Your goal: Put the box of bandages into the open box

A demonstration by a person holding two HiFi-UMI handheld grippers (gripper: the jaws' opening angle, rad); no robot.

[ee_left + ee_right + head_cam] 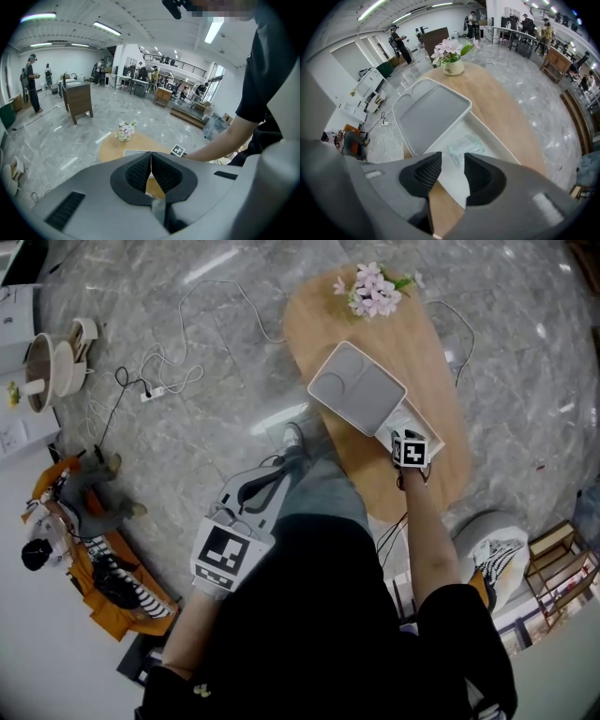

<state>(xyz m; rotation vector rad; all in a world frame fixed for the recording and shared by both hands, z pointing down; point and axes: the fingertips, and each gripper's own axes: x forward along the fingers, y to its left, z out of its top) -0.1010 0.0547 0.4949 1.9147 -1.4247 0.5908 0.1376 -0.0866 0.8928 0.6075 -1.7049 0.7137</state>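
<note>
An oval wooden worktop [441,362] carries the open box [495,137], white and shallow. Its lid [431,110] stands tilted up on the side of the open box farthest from you. Beyond the open box, at the far end of the wood, sits a small pot of pink flowers [451,51].

Your right gripper [453,158] hangs directly above the open box and points steeply down into it. Its jaws are released, parted wide, with nothing between the pads. Your left gripper [151,161] is well apart from the open box, back by your body. Its jaws are clenched together on nothing.

The box of bandages [465,144], a small clear pack, lies flat on the floor of the open box. It is near the raised lid and just beyond your right jaw tips, touching neither pad.

The placing looks done, so the step in hand is most likely the withdrawal. Lift your right gripper straight up from the open box with the jaws wide, so that neither pad catches the pack. Steer clear of the raised lid, which could tip if nudged. Leave your left gripper where it is, away from the open box.
</note>
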